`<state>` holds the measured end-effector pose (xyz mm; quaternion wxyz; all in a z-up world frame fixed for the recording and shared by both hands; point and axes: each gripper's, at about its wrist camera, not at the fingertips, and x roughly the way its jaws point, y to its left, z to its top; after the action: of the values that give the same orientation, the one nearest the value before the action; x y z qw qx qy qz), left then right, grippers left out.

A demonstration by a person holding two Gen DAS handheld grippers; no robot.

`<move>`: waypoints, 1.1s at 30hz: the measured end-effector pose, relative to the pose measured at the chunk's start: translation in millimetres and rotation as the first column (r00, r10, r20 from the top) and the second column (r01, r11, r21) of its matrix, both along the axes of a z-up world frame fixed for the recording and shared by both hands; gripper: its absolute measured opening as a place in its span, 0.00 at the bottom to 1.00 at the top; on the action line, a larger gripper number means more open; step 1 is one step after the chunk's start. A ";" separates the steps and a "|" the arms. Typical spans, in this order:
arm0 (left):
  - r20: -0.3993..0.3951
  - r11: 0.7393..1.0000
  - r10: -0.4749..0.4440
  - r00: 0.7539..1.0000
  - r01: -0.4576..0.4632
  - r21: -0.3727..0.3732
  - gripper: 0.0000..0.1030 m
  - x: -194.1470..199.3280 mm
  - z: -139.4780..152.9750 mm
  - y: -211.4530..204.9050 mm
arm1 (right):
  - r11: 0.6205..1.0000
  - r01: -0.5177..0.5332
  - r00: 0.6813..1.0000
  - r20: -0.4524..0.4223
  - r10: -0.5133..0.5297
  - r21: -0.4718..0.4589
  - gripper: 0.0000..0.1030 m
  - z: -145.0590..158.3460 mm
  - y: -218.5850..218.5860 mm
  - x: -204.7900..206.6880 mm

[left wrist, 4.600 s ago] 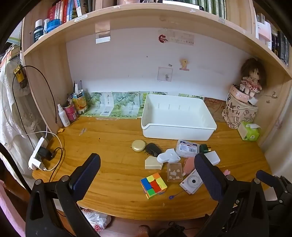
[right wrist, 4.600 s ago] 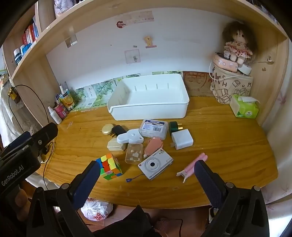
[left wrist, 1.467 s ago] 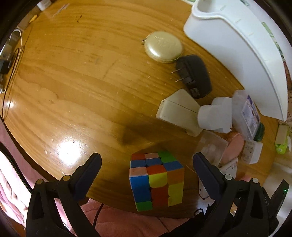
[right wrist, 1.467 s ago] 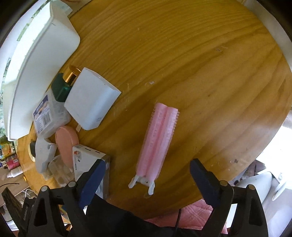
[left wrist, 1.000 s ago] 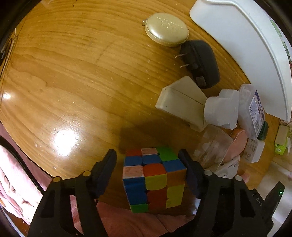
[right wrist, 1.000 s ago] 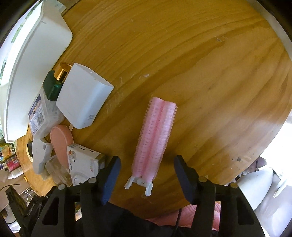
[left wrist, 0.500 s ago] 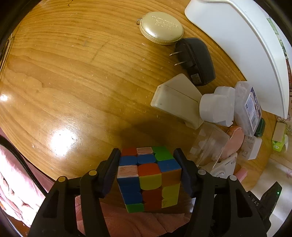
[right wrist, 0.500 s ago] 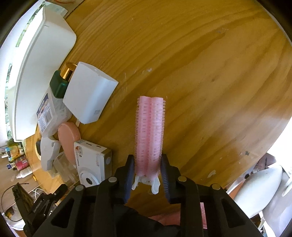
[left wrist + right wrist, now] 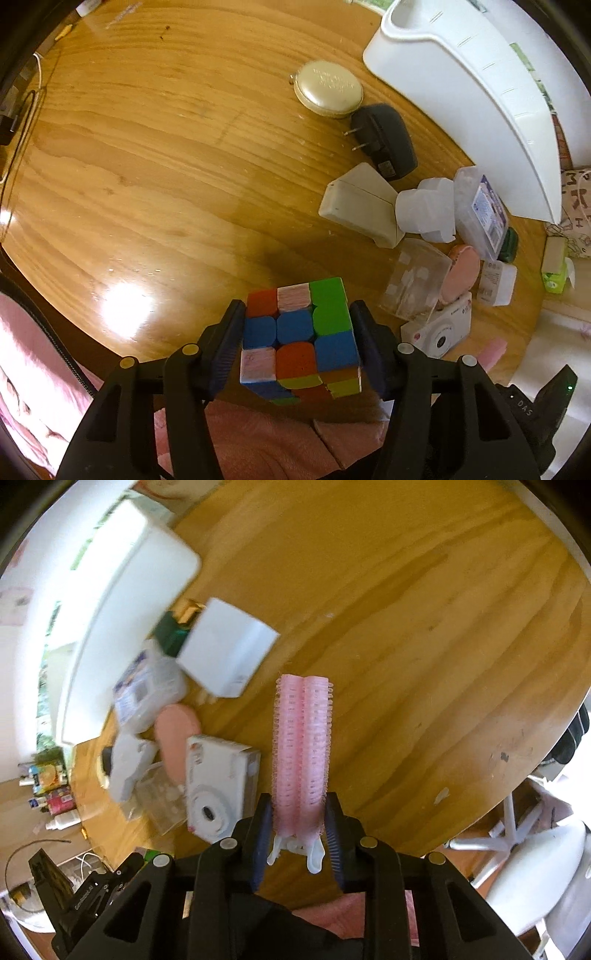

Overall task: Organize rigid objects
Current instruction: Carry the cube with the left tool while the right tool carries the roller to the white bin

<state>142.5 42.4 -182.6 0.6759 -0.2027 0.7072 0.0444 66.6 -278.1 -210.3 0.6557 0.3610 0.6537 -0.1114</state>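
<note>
My left gripper (image 9: 299, 339) is shut on a multicoloured puzzle cube (image 9: 299, 336) and holds it just above the wooden desk (image 9: 147, 166). My right gripper (image 9: 299, 830) is shut on a pink double hair roller clip (image 9: 301, 746), gripped near its white clip end and lifted off the desk (image 9: 424, 627). The white plastic bin (image 9: 472, 96) stands at the far right of the left wrist view and shows blurred at the upper left in the right wrist view (image 9: 122, 602).
On the desk lie a gold round case (image 9: 328, 88), a black plug adapter (image 9: 384, 142), a cream box (image 9: 362, 205), a clear box (image 9: 415, 284), a white instant camera (image 9: 214, 794), a white charger (image 9: 227, 653) and a labelled plastic case (image 9: 480, 212). A white chair (image 9: 535, 856) stands beyond the desk edge.
Both grippers closed in from open: the left onto the cube, the right onto the pink roller clip. Both objects are now raised slightly and the right view is swinging.
</note>
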 end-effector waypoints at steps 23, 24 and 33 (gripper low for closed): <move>0.315 0.978 -0.208 0.926 0.188 0.094 0.58 -13.7 74.2 41.6 | 0.984 -0.045 0.909 0.401 0.113 -0.174 0.27 84.4 90.3 -21.2; 0.334 0.977 -0.211 0.918 0.189 0.099 0.58 -11.1 80.7 44.0 | 0.982 -0.049 0.900 0.418 0.122 -0.182 0.27 89.4 91.5 -19.7; 0.481 0.972 -0.232 0.845 0.192 0.133 0.58 11.4 125.5 40.3 | 0.961 -0.067 0.788 0.576 0.216 -0.268 0.27 140.0 102.2 16.0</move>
<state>153.8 82.7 -57.1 0.8422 -0.1009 0.5268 -0.0556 82.6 -175.9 -70.3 0.8729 0.2475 0.4200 -0.0176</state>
